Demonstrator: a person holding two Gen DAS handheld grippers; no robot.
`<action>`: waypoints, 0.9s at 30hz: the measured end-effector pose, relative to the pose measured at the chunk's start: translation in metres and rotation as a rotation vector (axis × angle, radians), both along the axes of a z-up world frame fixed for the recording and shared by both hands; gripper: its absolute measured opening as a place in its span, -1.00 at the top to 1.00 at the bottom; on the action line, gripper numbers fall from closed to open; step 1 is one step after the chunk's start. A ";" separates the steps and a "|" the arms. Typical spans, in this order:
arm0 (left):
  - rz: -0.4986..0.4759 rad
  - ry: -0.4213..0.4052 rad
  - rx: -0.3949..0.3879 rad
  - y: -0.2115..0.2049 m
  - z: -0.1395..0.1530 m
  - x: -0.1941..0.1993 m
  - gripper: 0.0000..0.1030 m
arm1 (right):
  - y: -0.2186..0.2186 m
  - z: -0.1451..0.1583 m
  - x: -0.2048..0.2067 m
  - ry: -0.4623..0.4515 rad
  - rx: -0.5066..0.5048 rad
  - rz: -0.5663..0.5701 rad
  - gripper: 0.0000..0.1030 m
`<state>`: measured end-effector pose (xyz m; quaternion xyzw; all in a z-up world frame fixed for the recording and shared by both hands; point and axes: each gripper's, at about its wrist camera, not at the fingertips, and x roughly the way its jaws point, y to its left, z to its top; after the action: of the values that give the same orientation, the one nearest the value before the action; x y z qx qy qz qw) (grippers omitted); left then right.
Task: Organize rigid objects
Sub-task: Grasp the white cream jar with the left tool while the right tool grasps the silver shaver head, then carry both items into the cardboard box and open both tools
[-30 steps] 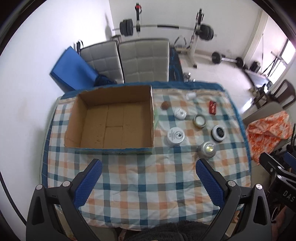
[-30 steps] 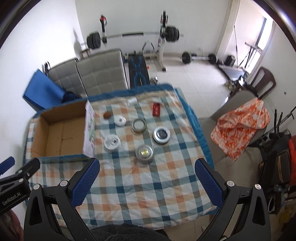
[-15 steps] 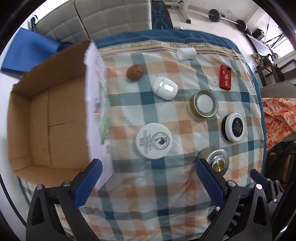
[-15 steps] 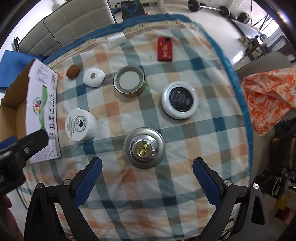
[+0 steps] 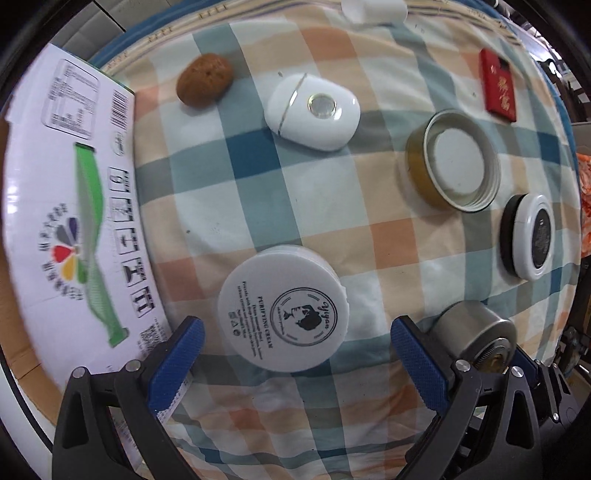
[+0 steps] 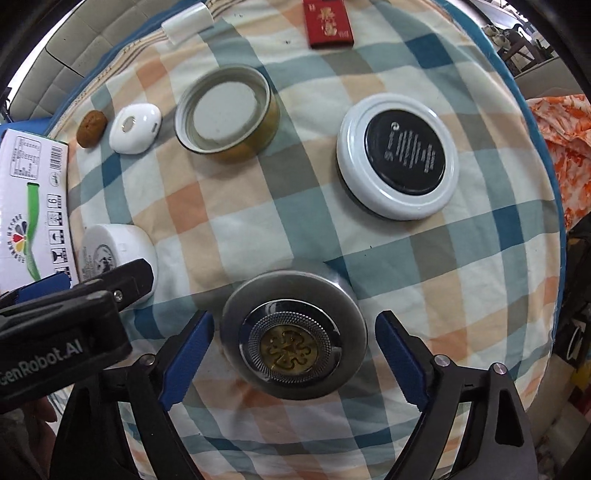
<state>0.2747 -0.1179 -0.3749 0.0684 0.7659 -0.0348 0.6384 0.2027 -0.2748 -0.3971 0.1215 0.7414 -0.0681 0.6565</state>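
A white cream jar [image 5: 283, 308] sits on the checked cloth between the open jaws of my left gripper [image 5: 297, 363], with gaps on both sides. A silver round tin [image 6: 293, 336] with a gold centre sits between the open jaws of my right gripper [image 6: 293, 354], untouched; it also shows in the left wrist view [image 5: 476, 338]. Farther off lie a white oval case [image 5: 313, 110], a brown lump [image 5: 204, 79], a gold-walled lid [image 5: 456, 160], a black-and-white round tin [image 6: 399, 155], a red pack [image 6: 328, 22] and a small white piece [image 6: 187, 22].
The cardboard box's printed white wall [image 5: 62, 221] stands close on the left of the cream jar. The left gripper's body [image 6: 66, 321] crosses the lower left of the right wrist view. An orange cloth [image 6: 561, 129] lies beyond the table's right edge.
Both grippers have dropped down close to the table. The left one now straddles the cream jar and the right one straddles the silver tin. Both stay open.
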 end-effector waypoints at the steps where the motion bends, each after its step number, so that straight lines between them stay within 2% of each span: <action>1: -0.002 0.005 0.004 0.000 -0.003 0.000 -1.00 | 0.001 -0.003 0.000 0.006 0.000 0.000 -0.70; 5: -0.009 0.027 0.003 0.000 -0.020 0.002 -0.98 | 0.006 -0.020 0.003 0.027 0.009 0.001 -0.60; 8: -0.017 0.021 0.011 0.002 -0.026 0.004 -0.43 | 0.008 -0.036 0.008 0.026 -0.006 0.001 -0.50; 11: -0.018 0.015 0.000 0.003 -0.028 0.006 -0.28 | 0.005 -0.039 0.005 0.017 0.001 0.001 -0.46; 19: -0.020 0.064 -0.057 0.004 -0.017 -0.016 -0.28 | -0.022 -0.047 -0.001 0.061 -0.050 0.003 -0.43; 23: -0.043 0.082 -0.055 0.001 -0.028 -0.024 -0.30 | -0.031 -0.054 -0.001 0.073 -0.021 0.009 -0.43; 27: -0.034 0.097 -0.064 -0.003 -0.043 -0.021 -0.44 | -0.027 -0.049 0.004 0.082 -0.032 0.025 -0.44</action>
<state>0.2535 -0.1208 -0.4177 0.0593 0.7931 -0.0733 0.6017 0.2067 -0.3021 -0.4458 0.0991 0.7679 -0.0765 0.6282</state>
